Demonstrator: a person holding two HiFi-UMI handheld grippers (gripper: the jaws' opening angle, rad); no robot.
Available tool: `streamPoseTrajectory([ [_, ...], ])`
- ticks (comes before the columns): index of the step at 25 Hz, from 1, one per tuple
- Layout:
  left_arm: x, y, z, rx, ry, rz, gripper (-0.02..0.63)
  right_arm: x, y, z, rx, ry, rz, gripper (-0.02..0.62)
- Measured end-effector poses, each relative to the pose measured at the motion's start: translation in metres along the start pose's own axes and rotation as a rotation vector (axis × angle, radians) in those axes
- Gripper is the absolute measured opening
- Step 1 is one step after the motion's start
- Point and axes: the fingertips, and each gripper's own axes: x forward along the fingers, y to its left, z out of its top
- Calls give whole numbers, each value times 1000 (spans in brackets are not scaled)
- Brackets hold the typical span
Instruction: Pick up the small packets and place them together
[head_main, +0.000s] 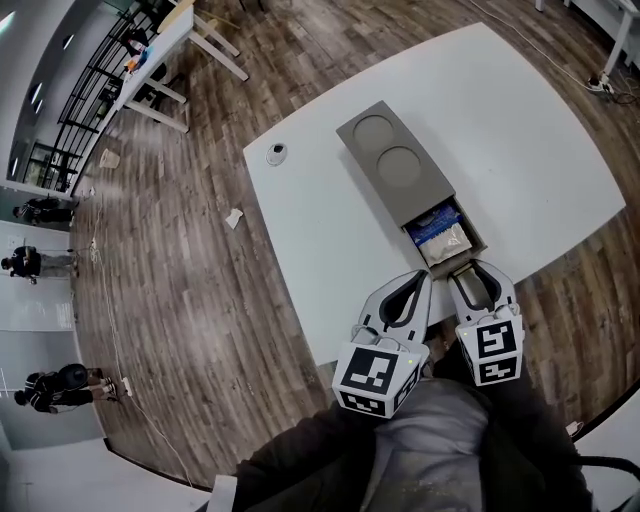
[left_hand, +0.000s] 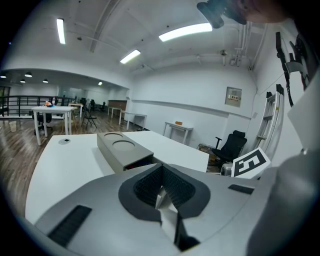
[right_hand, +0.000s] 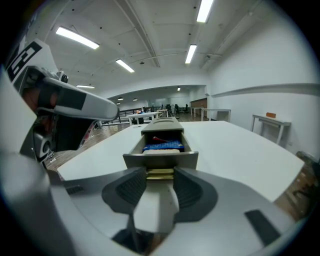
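Observation:
A grey box (head_main: 395, 165) with two round recesses on its top lies on the white table (head_main: 330, 230). Its drawer (head_main: 462, 258) stands pulled out toward me. Inside lie small packets (head_main: 440, 230), blue and white, seen in the right gripper view as the packets (right_hand: 162, 146) with something red behind them. My right gripper (head_main: 470, 274) is shut on the brass drawer handle (right_hand: 160, 173) at the drawer's front. My left gripper (head_main: 424, 278) hovers just left of it, by the table's near edge, jaws shut on nothing, and the box (left_hand: 122, 150) lies ahead of it.
A small round white object (head_main: 277, 153) sits on the table's far left corner. A scrap of paper (head_main: 233, 218) lies on the wood floor. Other tables (head_main: 170, 45) stand beyond, and a black office chair (left_hand: 230, 147) is off to the right.

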Motion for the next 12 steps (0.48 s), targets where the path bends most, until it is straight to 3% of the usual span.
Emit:
streamPoseTrajectory([
  [12, -18, -75, -18, 51, 42, -89, 3, -67, 6, -44, 4, 3, -12, 173],
])
